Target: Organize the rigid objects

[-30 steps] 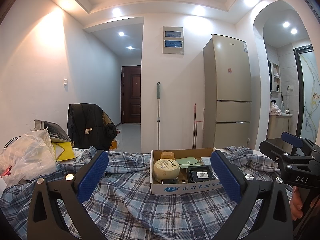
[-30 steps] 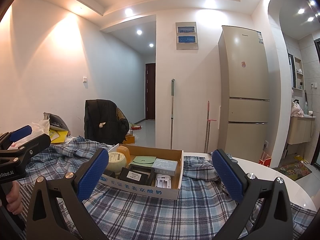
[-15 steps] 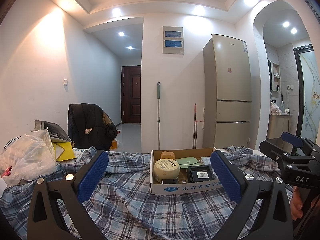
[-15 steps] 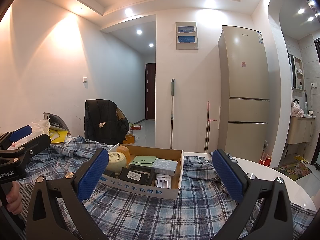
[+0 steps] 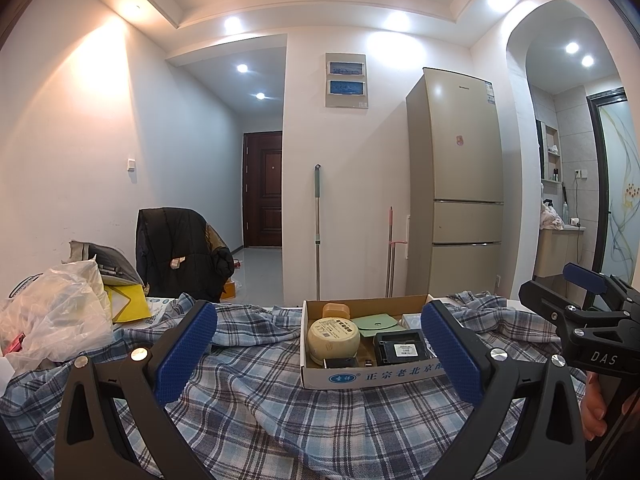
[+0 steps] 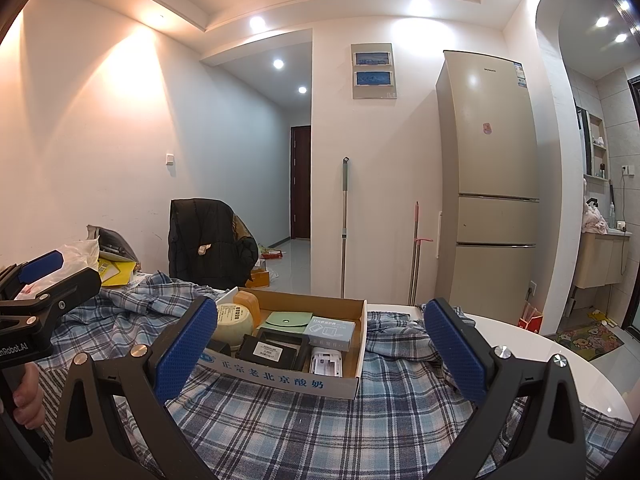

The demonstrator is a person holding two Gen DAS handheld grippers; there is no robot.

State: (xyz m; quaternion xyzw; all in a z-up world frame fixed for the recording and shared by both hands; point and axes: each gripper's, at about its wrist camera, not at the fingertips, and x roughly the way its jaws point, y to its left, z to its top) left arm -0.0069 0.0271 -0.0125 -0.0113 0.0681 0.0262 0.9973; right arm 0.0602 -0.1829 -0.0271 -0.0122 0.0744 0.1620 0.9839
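While both tools hang above the plaid cloth [image 5: 280, 408], the left gripper [image 5: 318, 354] has its blue pads spread wide and grips nothing, and the right gripper [image 6: 320, 350] is likewise spread and empty. The cardboard box [image 6: 280, 378] sits on the cloth just beyond the fingertips, right of centre in the left view. Inside lie a round cream tin [image 5: 333, 338] at the left, a green pouch [image 6: 289, 319] behind, a black case [image 5: 402, 348], a grey box [image 6: 330, 330] and a white part [image 6: 327, 362] at the near right.

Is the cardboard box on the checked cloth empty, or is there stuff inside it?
Not empty. The open-topped cardboard box holds a round yellow tub, a black case, a green pouch and more.
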